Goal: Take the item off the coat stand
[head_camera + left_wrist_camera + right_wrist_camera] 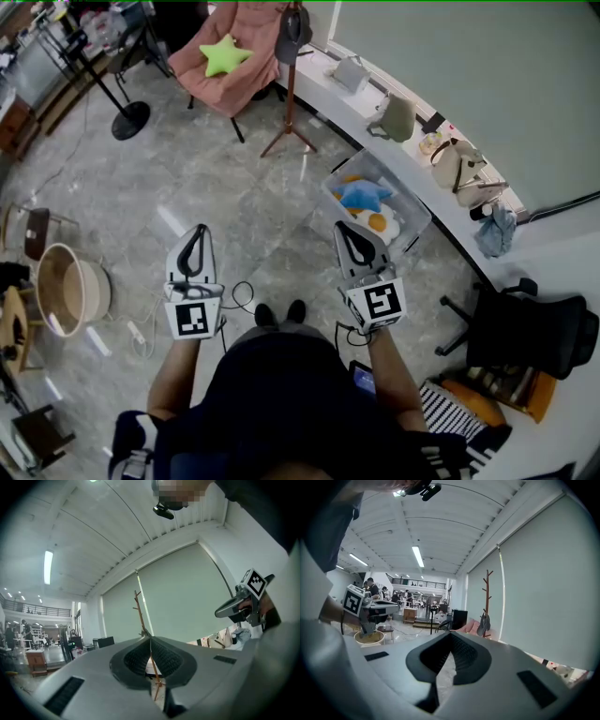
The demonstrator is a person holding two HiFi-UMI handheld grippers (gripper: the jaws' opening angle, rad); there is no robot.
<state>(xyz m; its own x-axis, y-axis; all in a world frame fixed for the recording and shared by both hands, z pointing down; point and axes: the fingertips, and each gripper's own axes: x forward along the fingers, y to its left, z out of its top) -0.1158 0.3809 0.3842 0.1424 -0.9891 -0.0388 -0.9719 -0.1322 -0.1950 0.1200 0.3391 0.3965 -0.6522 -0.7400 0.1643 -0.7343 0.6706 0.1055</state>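
We hold the left gripper [197,228] and right gripper [345,225] over the floor [206,178], each with its jaws pressed together and gripping nothing. The dark item [292,30] hangs high on the coat stand [290,103] at the floor's far edge, well apart from both. The clear bin [344,170] beside the ledge [328,89] holds a blue plush [364,195] and a white-and-yellow plush [380,225]. A wooden tub [56,286] stands at the floor's left edge
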